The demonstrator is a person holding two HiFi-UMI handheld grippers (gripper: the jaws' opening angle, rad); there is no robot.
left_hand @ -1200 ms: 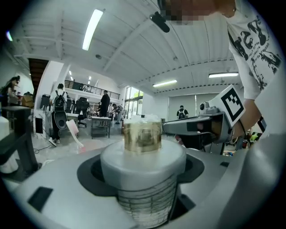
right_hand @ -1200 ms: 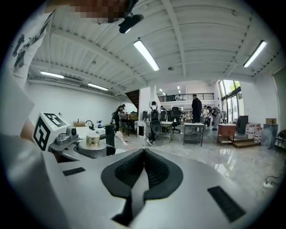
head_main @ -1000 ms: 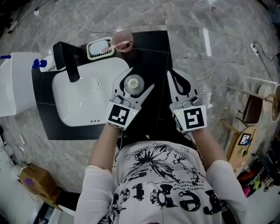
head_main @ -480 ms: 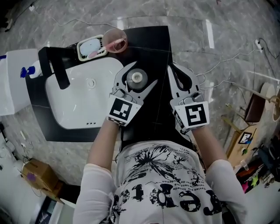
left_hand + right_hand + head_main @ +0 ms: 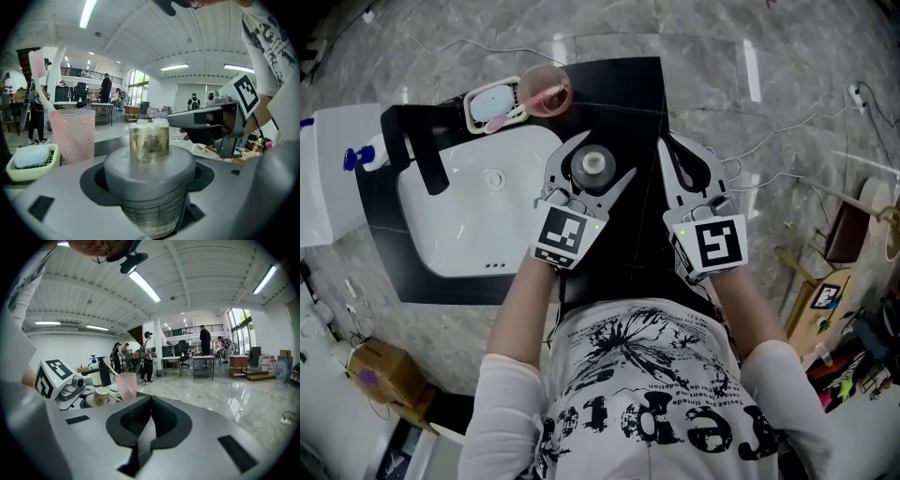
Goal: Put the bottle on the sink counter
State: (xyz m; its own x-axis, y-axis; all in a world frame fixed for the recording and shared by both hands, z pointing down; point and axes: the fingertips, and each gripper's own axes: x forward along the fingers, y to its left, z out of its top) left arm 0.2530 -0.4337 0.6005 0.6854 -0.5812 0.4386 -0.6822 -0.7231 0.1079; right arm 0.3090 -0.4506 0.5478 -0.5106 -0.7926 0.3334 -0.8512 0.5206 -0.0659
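Head view: left gripper [image 5: 586, 173] clamps the gold-capped, grey-shouldered round bottle [image 5: 593, 164] over the glossy black sink counter [image 5: 628, 103].
Left gripper view: jaws hug its gridded clear body; dimpled pink cup [image 5: 73, 133] behind.
Right gripper view: right gripper [image 5: 150, 401] pinched together, empty.

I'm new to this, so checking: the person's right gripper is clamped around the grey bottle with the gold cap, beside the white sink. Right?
No: the left gripper is clamped around the grey bottle with the gold cap, beside the white sink. The left gripper view shows the bottle between its jaws; the right gripper is shut on nothing.
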